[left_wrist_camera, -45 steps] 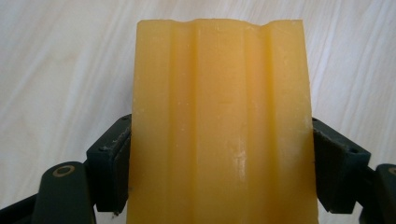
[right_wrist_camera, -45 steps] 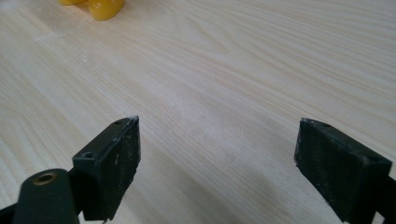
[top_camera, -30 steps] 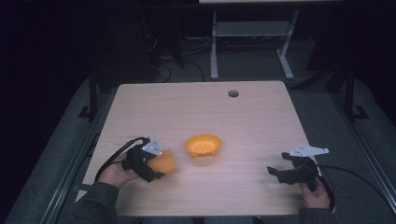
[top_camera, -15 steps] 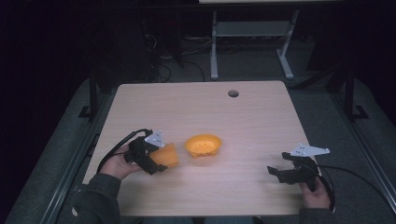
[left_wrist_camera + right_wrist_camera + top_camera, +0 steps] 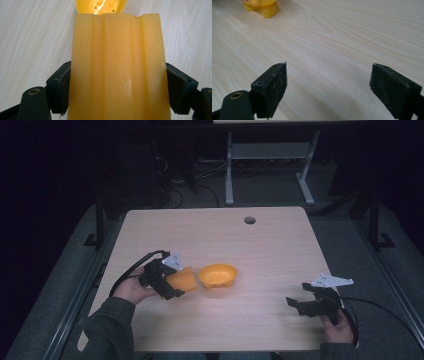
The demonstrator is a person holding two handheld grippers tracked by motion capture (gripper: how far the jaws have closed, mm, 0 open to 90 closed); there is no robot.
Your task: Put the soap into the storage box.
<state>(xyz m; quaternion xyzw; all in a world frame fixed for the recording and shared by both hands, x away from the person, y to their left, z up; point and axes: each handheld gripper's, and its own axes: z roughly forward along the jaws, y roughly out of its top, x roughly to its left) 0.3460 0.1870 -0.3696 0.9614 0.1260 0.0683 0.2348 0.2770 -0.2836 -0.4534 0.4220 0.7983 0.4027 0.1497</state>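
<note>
An orange ridged cup (image 5: 183,279) is clamped in my left gripper (image 5: 172,281), just left of an orange-yellow perforated bowl (image 5: 218,276) on the wooden table (image 5: 240,245). In the left gripper view the cup (image 5: 117,67) fills the space between both jaws, its far end close to the bowl (image 5: 100,6). My right gripper (image 5: 295,304) rests at the table's front right, open. In the right gripper view its jaws stand wide apart over bare wood, gripper (image 5: 328,85), with the yellow bowl (image 5: 263,6) at the top left.
A round cable hole (image 5: 249,220) lies near the table's far edge. Cables trail from both grippers off the table's sides. A metal stand (image 5: 265,165) is on the floor behind the table.
My left gripper has carried the cup up and to the right, closer to the bowl. The right gripper has stayed put.
</note>
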